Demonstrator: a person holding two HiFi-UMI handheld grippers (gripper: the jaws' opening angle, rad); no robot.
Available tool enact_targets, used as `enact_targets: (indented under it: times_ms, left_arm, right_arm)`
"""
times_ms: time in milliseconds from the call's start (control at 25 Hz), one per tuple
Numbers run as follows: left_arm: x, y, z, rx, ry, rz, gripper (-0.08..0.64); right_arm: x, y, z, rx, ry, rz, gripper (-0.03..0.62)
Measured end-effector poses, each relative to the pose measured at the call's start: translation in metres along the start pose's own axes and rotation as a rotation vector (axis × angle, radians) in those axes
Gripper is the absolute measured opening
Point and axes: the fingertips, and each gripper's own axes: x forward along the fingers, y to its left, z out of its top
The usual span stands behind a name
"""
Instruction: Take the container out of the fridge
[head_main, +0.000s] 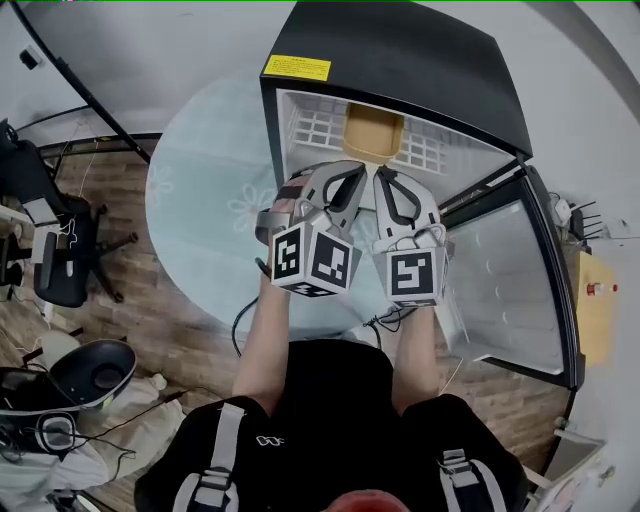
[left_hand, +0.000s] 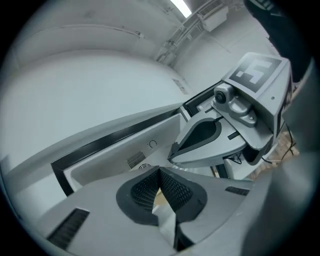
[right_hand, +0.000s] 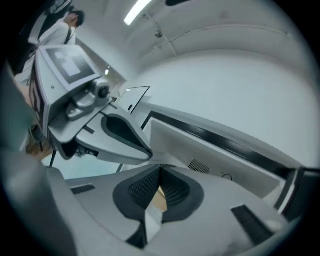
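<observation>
The tan container is seen inside the open fridge, its near edge pinched by the left gripper and right gripper; on so thin a hold it could be tipped or dropped if pulled unevenly

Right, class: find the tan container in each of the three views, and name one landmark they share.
Head view: container upper middle, inside the open fridge.
Left gripper view: tan sliver low centre, pinched in the left gripper.
Right gripper view: tan sliver low centre, pinched in the right gripper.
Shared landmark: the fridge's black rim.
</observation>
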Motion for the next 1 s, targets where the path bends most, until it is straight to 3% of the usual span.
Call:
enact_targets:
  times_ms: [120, 200, 320, 400, 640, 1000]
  left_arm:
    - [-0.013, 0.002, 0.002, -0.111, -0.034, 0.03, 0.015]
    - [-0.02, 0.003, 0.002, -0.211, -0.056, 0.043, 0.015]
    - [-0.027, 0.005, -0.001, -0.399, -0.085, 0.044, 0.014]
    - [-0.028, 0.002, -0.006, -0.474, -0.079, 0.046, 0.014]
    - [-0.025, -0.016, -0.013, -0.534, -0.062, 0.041, 0.014]
    - [-0.027, -0.014, -0.014, -0.553, -0.07, 0.038, 0.014]
  right_arm:
    - [-0.011, -0.005, 0.003, 0.25, -0.069, -0.023, 0.005]
    - [-0.016, -0.008, -0.002, 0.365, -0.086, -0.033, 0.004]
    - [-0.019, -0.007, -0.008, 0.461, -0.09, -0.038, 0.003]
    - [-0.02, -0.002, -0.011, 0.48, -0.078, -0.031, 0.003]
    - [-0.021, 0.009, -0.017, 0.48, -0.045, -0.027, 0.002]
    - [-0.021, 0.011, -0.016, 0.485, -0.037, -0.038, 0.002]
